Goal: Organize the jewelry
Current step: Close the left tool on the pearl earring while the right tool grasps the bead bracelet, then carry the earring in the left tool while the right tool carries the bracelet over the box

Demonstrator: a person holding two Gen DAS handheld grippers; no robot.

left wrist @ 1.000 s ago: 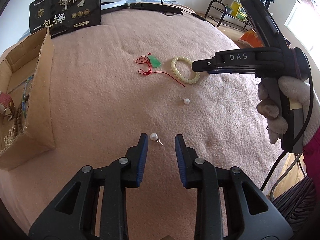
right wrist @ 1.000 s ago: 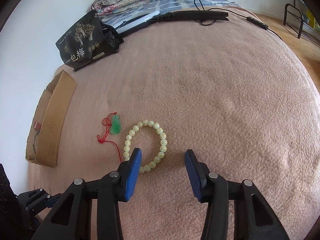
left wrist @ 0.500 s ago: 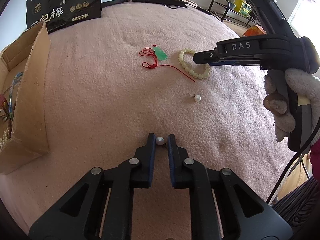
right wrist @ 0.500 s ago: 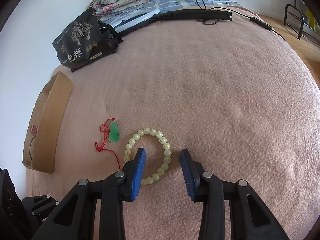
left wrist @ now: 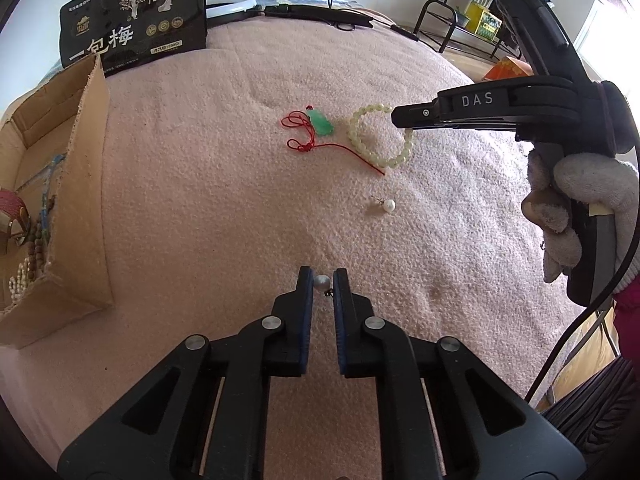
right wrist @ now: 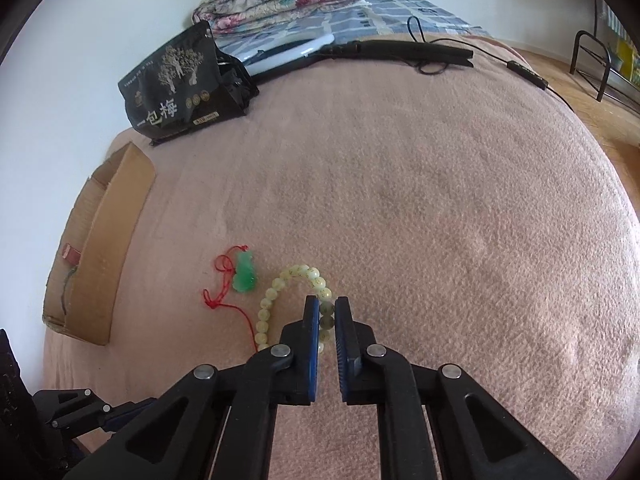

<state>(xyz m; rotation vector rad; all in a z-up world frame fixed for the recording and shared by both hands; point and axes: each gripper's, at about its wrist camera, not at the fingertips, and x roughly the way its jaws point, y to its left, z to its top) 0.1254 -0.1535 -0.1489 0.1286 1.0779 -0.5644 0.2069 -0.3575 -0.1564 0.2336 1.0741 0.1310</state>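
Note:
My left gripper (left wrist: 322, 282) is shut on a pearl earring (left wrist: 322, 281) on the pink blanket. A second pearl earring (left wrist: 388, 205) lies further ahead. My right gripper (right wrist: 327, 312) is shut on the right side of a pale bead bracelet (right wrist: 276, 292), which rests on the blanket; the bracelet (left wrist: 370, 144) and right gripper (left wrist: 404, 118) also show in the left wrist view. A green pendant on a red cord (left wrist: 322, 124) lies just left of the bracelet; it also shows in the right wrist view (right wrist: 245, 272).
An open cardboard box (left wrist: 86, 184) with beaded jewelry inside stands at the left; it shows in the right wrist view too (right wrist: 104, 240). A black printed bag (left wrist: 134, 12) stands at the back left. Black cables and a strip (right wrist: 400, 50) lie at the far edge.
Both grippers closed: the left onto the pearl earring, the right onto the bracelet's right side. Both moved slightly forward.

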